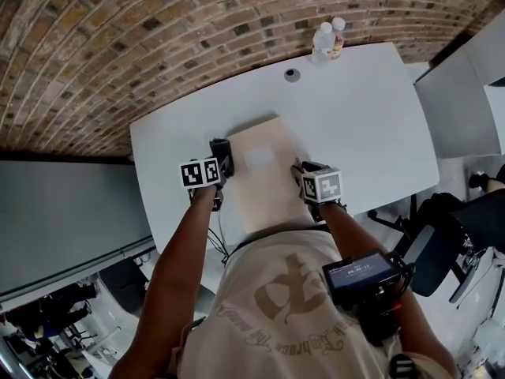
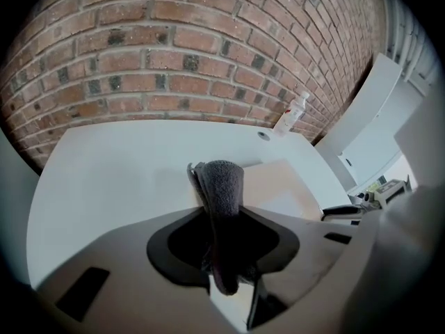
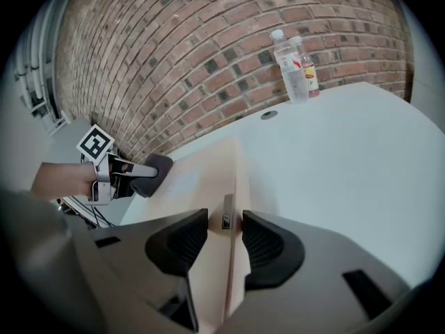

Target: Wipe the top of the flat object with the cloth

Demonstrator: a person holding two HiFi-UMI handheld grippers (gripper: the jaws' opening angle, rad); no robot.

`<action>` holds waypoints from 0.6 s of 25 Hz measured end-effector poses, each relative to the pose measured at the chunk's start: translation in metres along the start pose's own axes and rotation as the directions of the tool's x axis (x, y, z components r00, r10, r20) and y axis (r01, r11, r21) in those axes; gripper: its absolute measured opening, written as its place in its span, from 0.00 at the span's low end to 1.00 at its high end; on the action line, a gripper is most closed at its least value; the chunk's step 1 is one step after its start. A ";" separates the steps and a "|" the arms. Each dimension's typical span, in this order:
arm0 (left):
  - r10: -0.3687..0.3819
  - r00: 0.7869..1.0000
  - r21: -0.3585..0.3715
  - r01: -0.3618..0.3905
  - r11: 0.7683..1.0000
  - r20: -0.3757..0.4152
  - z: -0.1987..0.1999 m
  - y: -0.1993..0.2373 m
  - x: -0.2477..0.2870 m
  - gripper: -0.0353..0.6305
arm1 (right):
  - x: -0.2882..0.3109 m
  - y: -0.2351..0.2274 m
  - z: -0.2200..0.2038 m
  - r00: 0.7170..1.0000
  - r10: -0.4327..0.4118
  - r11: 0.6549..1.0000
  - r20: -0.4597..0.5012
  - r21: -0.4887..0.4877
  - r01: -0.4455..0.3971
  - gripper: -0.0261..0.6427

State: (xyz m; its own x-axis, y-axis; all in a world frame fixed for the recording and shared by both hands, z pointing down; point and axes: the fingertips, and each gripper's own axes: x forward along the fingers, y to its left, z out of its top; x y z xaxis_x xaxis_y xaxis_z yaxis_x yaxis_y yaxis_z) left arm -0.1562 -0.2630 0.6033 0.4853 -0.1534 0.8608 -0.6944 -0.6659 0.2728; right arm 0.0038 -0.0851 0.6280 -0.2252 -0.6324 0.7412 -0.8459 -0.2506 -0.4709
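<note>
Cloth (image 2: 221,186), folded, is pinched in the left gripper (image 2: 222,241) at the left edge of the flat object (image 1: 264,172) on the table (image 1: 355,109), ready to wipe. The right gripper (image 3: 224,239) stands spread astride the right edge, probably to steady it. Pad contact is unclear, and the person's torso hides the near end.

The flat board (image 1: 264,172) lies on the table's (image 1: 371,117) near half, the cloth (image 1: 221,153) at its left edge; two bottles (image 1: 328,39) stand at the far edge before the brick wall (image 1: 158,38).
</note>
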 end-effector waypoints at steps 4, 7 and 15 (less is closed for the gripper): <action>0.000 1.000 -0.011 0.000 1.000 -0.005 -0.002 -0.004 0.002 0.24 | -0.004 -0.001 -0.004 1.000 0.001 1.000 0.007 0.025 -0.002 0.29; 0.023 1.000 0.012 -0.024 1.000 0.007 0.001 -0.006 0.000 0.24 | -0.007 -0.001 -0.002 0.999 0.029 0.998 0.015 0.054 -0.030 0.29; -0.126 0.985 0.005 0.127 0.992 0.120 0.023 -0.062 -0.010 0.24 | -0.005 0.002 -0.006 0.999 0.042 0.997 -0.028 -0.061 -0.044 0.26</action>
State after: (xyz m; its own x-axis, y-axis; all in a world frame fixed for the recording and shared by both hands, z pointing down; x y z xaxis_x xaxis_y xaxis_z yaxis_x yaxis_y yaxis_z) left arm -0.1060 -0.2372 0.5683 0.6291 -0.1544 0.7618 -0.6248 -0.6835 0.3775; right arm 0.0001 -0.0777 0.6262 -0.2745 -0.6215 0.7337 -0.8630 -0.1773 -0.4731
